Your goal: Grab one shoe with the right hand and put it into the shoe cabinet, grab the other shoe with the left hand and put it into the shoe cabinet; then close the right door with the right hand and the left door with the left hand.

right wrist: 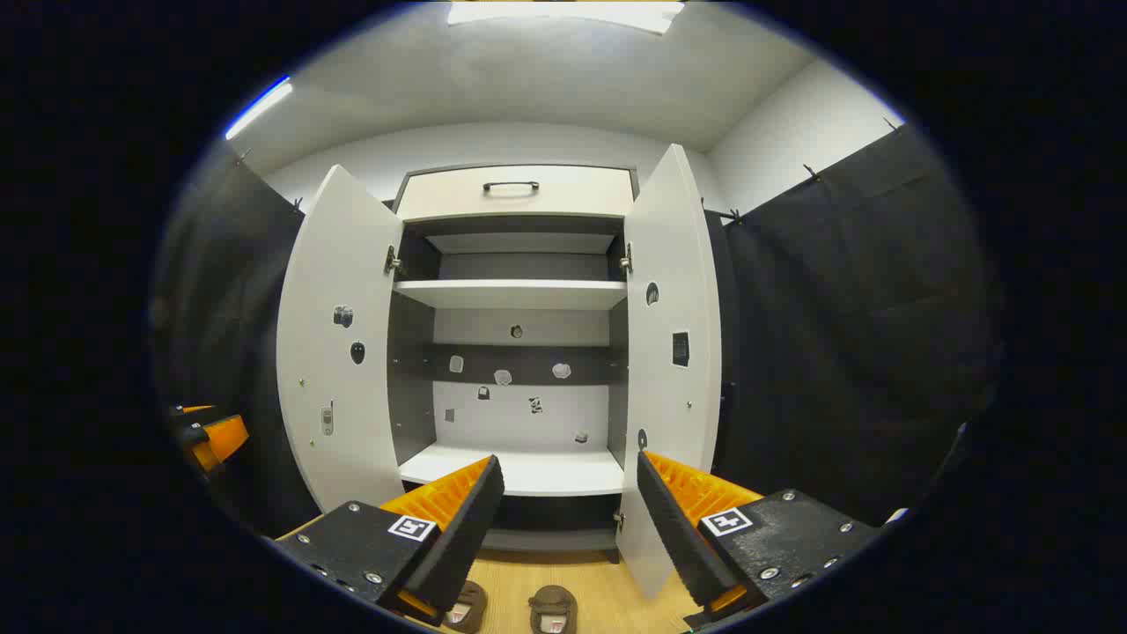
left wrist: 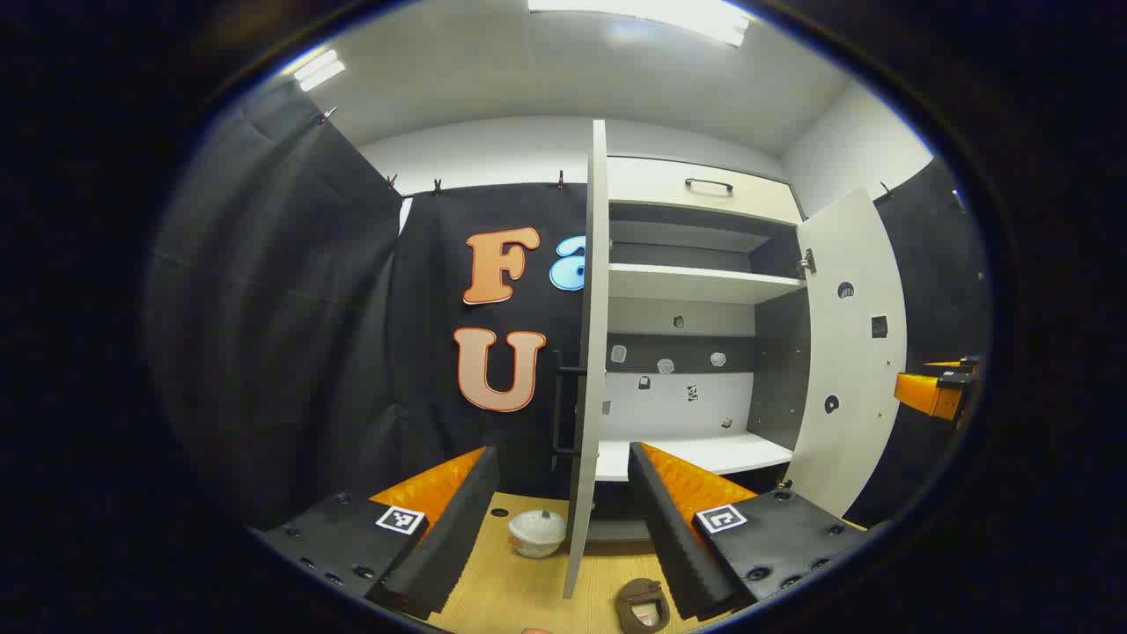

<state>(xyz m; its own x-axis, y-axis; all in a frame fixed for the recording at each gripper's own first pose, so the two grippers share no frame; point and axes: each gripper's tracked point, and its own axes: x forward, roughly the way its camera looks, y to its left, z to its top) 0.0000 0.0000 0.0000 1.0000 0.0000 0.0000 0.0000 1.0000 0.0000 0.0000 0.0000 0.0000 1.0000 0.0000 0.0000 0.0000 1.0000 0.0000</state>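
Left gripper (left wrist: 563,519) spread wide, right gripper (right wrist: 570,519) likewise parted and empty, shoe cabinet (right wrist: 515,352) doors swung open, two shoes (right wrist: 552,609) on floor below.

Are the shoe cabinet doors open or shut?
Open. In the right gripper view the left door and right door swing outward, baring the shelves.

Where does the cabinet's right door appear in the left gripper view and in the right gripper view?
Left gripper view: the right door stands open right of centre, beyond the edge-on left door.
Right gripper view: the right door stands open just right of centre, above the right gripper.
Shared landmark: the drawer handle at the cabinet's top.
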